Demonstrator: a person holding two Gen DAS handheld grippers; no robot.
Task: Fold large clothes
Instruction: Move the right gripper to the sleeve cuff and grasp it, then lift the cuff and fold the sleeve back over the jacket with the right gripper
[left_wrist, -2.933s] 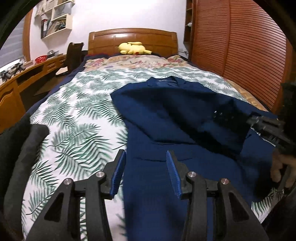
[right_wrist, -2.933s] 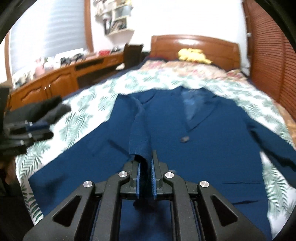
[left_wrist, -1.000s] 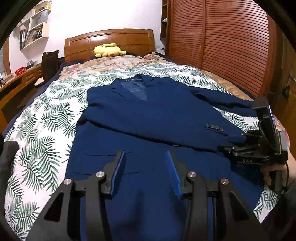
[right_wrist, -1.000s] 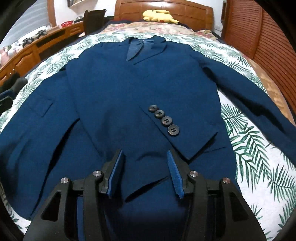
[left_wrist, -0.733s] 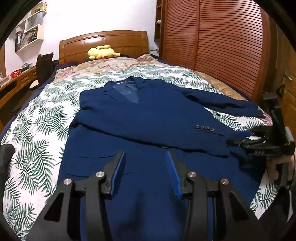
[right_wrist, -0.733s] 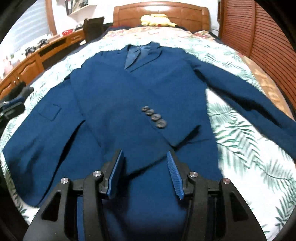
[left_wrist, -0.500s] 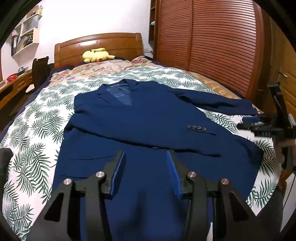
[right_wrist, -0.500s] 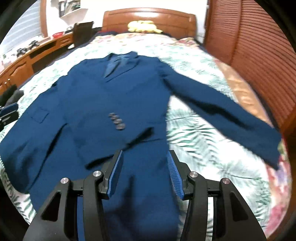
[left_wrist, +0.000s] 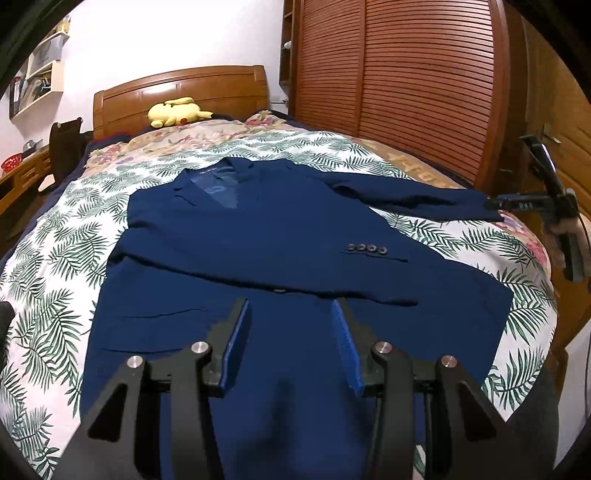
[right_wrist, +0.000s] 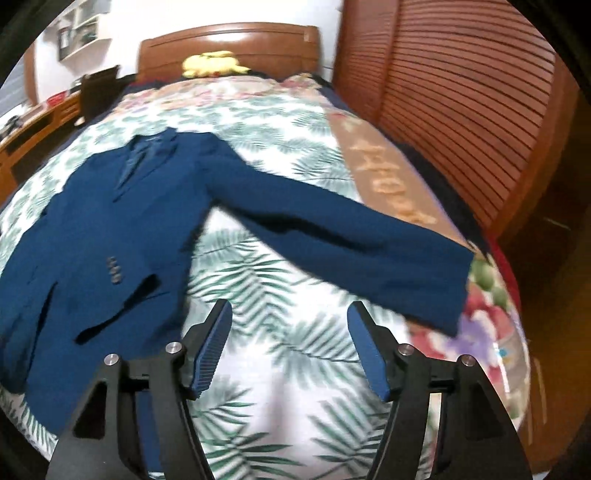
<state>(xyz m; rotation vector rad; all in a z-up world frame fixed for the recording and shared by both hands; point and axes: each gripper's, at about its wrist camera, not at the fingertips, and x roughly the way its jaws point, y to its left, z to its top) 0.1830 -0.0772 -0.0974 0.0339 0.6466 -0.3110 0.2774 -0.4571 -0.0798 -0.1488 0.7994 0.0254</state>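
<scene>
The navy jacket lies face up on the bed, one sleeve folded across the chest, the other sleeve stretched sideways. Both the left gripper and right gripper gape wide, holding nothing. The right one should probably pinch the outstretched sleeve at its cuff and carry it low across the chest.

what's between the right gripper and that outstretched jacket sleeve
Only bare leaf-print bedspread separates the open right gripper from the sleeve, as the right wrist view shows.
</scene>
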